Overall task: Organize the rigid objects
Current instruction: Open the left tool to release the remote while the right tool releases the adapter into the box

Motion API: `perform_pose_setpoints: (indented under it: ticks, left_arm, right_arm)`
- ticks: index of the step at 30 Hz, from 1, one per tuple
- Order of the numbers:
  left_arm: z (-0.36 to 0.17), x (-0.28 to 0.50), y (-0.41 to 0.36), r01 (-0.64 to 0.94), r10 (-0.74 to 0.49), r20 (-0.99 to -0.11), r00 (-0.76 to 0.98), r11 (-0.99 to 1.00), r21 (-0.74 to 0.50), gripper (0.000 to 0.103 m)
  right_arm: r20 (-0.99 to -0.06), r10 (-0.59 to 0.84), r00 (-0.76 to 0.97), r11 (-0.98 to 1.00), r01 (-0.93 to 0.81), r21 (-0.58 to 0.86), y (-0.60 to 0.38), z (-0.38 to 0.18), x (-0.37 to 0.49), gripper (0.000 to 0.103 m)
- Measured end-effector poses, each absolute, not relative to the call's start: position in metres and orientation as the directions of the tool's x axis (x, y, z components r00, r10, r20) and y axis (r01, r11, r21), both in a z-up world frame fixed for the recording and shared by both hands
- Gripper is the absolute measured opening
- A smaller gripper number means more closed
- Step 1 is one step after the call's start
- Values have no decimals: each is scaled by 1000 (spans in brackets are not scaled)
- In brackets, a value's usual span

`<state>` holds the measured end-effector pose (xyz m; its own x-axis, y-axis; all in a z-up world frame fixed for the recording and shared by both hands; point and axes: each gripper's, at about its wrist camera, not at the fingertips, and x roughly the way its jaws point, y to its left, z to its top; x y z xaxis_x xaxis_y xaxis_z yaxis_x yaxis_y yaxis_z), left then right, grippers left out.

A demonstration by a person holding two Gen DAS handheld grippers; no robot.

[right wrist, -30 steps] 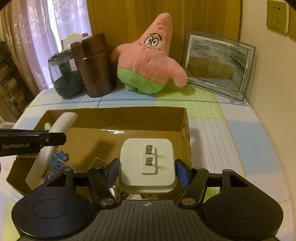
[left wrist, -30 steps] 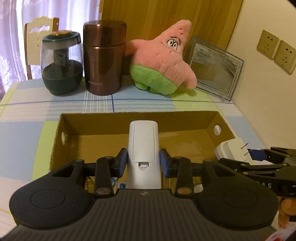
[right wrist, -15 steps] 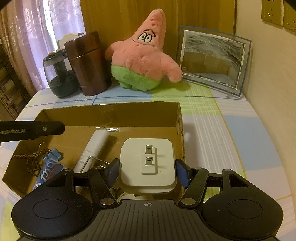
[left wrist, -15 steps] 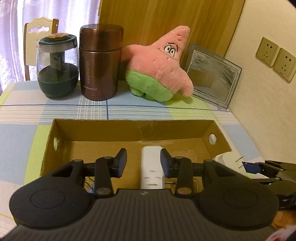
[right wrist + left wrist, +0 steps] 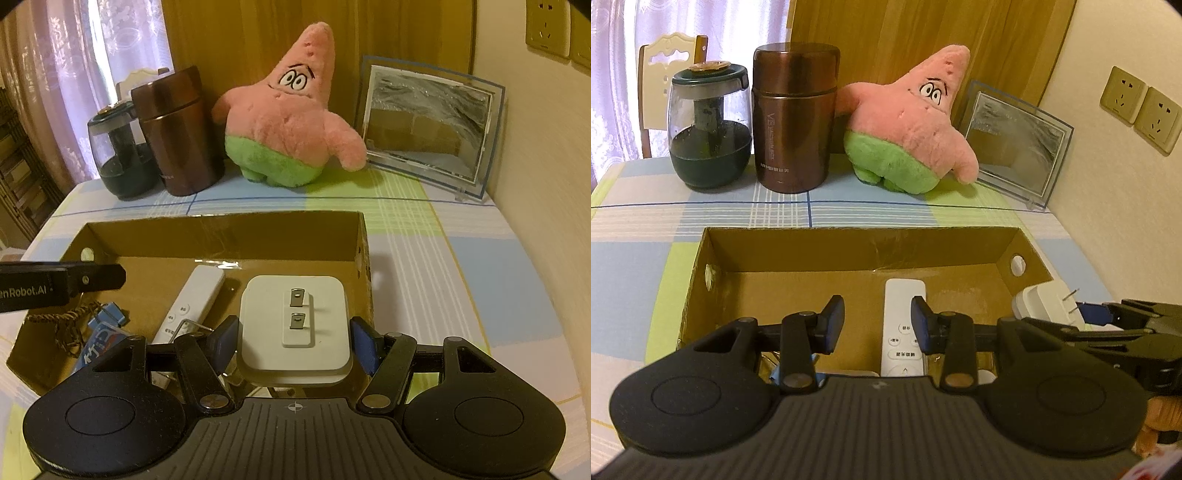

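Your left gripper (image 5: 877,323) hangs over the open brown cardboard box (image 5: 857,249) with its jaws spread and nothing pinched; the slim white remote control (image 5: 904,325) lies flat on the box floor below, showing through the gap but free of the blue pads. Your right gripper (image 5: 291,338) is pinching the square white plug adapter (image 5: 294,325) by its two sides, metal prongs facing up, and holds it above the box's right end.

The risk sits with that adapter. You carry it close to the right-hand wall, so if you let go here it may catch the rim and tip out onto the checked tablecloth (image 5: 480,266), I judge. Its smooth, rounded sides could also slip in the pads if you tilt the wrist. Drop it from this height and it may land on the remote or the thin wire piece (image 5: 192,325) beside it. The two grippers also sit near each other over the box, so a sideways move could knock them together.
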<state>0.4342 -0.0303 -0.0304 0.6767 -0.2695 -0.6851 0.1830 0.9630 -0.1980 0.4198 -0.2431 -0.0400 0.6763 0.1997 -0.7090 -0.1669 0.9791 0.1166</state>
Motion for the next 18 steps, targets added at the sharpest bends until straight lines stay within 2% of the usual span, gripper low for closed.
perform_pose_setpoints:
  ticks: [7,9,13,18]
  left_arm:
    - [-31,433,-28,183,-266,-689,674,964,-193,34]
    - [-32,433,-28,188,-262,-696,669,965,-183,34]
    - [-32,430,-28,193,-260,-698,667,965,-175,34]
    - [-31,426,-28,199,-261,-701,663,965,-171,34]
  right_arm:
    - [-689,215,692,976,-171,133,-241,-38,422,61]
    - [-688,195,699,979,-177,98,-238,-38,423,61]
    - [-694,183,696,981,-177,82,-237,-38,422,73]
    - [-703,183,688,982,-167,93,-240,-38,417,75]
